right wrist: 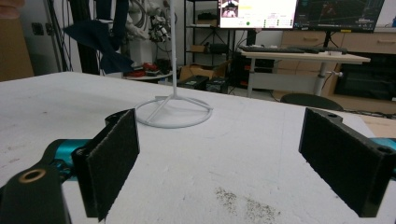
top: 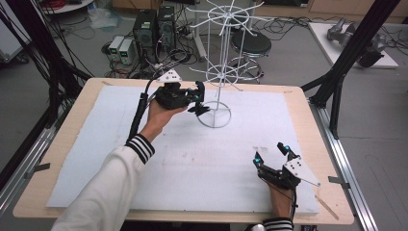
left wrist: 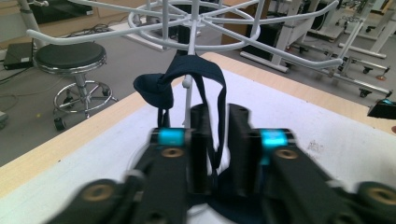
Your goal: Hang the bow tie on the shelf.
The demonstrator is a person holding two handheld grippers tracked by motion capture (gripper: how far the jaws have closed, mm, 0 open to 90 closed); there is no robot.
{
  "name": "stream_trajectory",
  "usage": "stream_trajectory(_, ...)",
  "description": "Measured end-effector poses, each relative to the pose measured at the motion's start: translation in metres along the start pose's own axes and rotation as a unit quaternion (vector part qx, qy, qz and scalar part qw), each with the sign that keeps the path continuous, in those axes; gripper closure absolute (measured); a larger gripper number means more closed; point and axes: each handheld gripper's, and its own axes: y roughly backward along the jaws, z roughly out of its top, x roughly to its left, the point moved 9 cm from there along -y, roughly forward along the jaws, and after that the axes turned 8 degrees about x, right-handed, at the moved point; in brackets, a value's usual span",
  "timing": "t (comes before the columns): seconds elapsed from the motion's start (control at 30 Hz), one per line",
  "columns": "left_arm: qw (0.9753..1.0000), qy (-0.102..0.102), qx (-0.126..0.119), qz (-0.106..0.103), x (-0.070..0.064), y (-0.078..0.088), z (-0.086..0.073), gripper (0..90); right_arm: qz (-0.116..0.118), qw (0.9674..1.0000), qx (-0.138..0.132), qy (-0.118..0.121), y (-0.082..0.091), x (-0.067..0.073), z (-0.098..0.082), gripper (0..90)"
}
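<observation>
the left claw (top: 201, 98) is held up over the far middle of the bench (top: 57, 144), just left of the white wire rack (top: 219, 72), with the person's left hand (top: 159, 113) wrapped around its body. a dark blue bow tie (top: 198, 109) hangs at its tips, close to the rack's pole and above the ring-shaped base. in the left gripper view the tie's strap (left wrist: 219, 93) loops up over a short arm of the rack (left wrist: 187, 70) and runs down through the narrow gap between the two black jaws, while the knotted bow part (left wrist: 156, 88) dangles to the left of the pole. the jaws stand slightly apart around the strap; the left claw (left wrist: 215, 140) looks loosened rather than clenched, though whether a pad touches the fabric cannot be told.

the right claw (top: 272, 153) rests low at the near right of the bench, on the white foam sheet (top: 202, 159), well apart from the rack, its tips pointing toward the far side. it is released: in the right gripper view its two padded jaws stand wide apart with bare foam between them at the right claw (right wrist: 233, 163), and the rack's round base (right wrist: 173, 112) lies farther off, with the bow tie (right wrist: 100, 39) hanging at the upper left.
</observation>
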Motion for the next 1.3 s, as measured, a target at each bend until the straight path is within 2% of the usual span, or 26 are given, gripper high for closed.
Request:
stream_trajectory(0.07, 1.0000, -0.001, -0.003, 0.004, 0.001, 0.001, 0.000, 58.2, 0.000, 1.0000, 0.000, -0.001, 0.000, 0.000, 0.000, 11.4)
stream_trajectory(0.13, 1.0000, -0.001, -0.004, 0.000, 0.001, 0.000, 0.000, 43.9, 0.001, 1.0000, 0.000, -0.001, 0.000, 0.000, 0.000, 11.4)
stream_trajectory(0.2, 1.0000, 0.000, 0.003, 0.000, 0.003, -0.002, -0.004, 30.4, 0.002, 1.0000, -0.002, -0.002, 0.000, 0.000, 0.000, 11.4)
stream_trajectory(0.3, 1.0000, 0.008, 0.004, 0.005, 0.008, -0.003, -0.007, 14.2, 0.000, 1.0000, -0.004, 0.001, 0.001, 0.000, 0.000, 11.4)
stream_trajectory(0.4, 0.9999, 0.010, -0.006, 0.001, 0.012, 0.001, -0.010, 12.4, 0.002, 1.0000, -0.004, -0.003, 0.001, 0.000, 0.000, 11.4)
stream_trajectory(0.53, 0.9997, 0.006, -0.023, 0.002, 0.016, 0.015, -0.017, 8.4, 0.001, 1.0000, -0.003, 0.000, 0.001, 0.000, 0.000, 11.4)
stream_trajectory(0.63, 0.9994, 0.002, -0.034, 0.004, 0.017, 0.030, -0.026, 8.4, 0.002, 1.0000, -0.003, -0.001, 0.001, 0.000, 0.000, 11.4)
stream_trajectory(0.7, 0.9990, 0.006, -0.045, 0.002, 0.017, 0.042, -0.033, 8.4, 0.000, 1.0000, -0.003, 0.002, 0.001, 0.000, 0.000, 11.4)
stream_trajectory(0.9, 0.9977, -0.005, -0.061, 0.030, 0.020, 0.082, -0.060, 8.4, -0.001, 1.0000, -0.002, 0.004, 0.001, 0.000, 0.000, 11.4)
stream_trajectory(1.0, 0.9961, -0.009, -0.075, 0.046, 0.020, 0.106, -0.078, 8.4, 0.000, 1.0000, -0.001, 0.004, 0.001, 0.001, 0.000, 11.4)
stream_trajectory(1.07, 0.9942, -0.016, -0.086, 0.063, 0.021, 0.123, -0.090, 8.4, -0.001, 1.0000, -0.002, 0.004, 0.000, 0.001, 0.000, 11.4)
stream_trajectory(1.17, 0.9900, -0.024, -0.108, 0.088, 0.023, 0.148, -0.109, 8.4, -0.003, 1.0000, -0.004, 0.006, 0.000, 0.000, 0.001, 11.4)
stream_trajectory(1.23, 0.9862, -0.014, -0.130, 0.101, 0.025, 0.164, -0.120, 8.4, -0.002, 1.0000, -0.002, 0.003, 0.000, 0.000, 0.000, 11.4)
stream_trajectory(1.3, 0.9838, -0.006, -0.140, 0.112, 0.027, 0.176, -0.133, 8.4, -0.001, 1.0000, -0.001, 0.003, 0.000, 0.001, 0.000, 11.4)
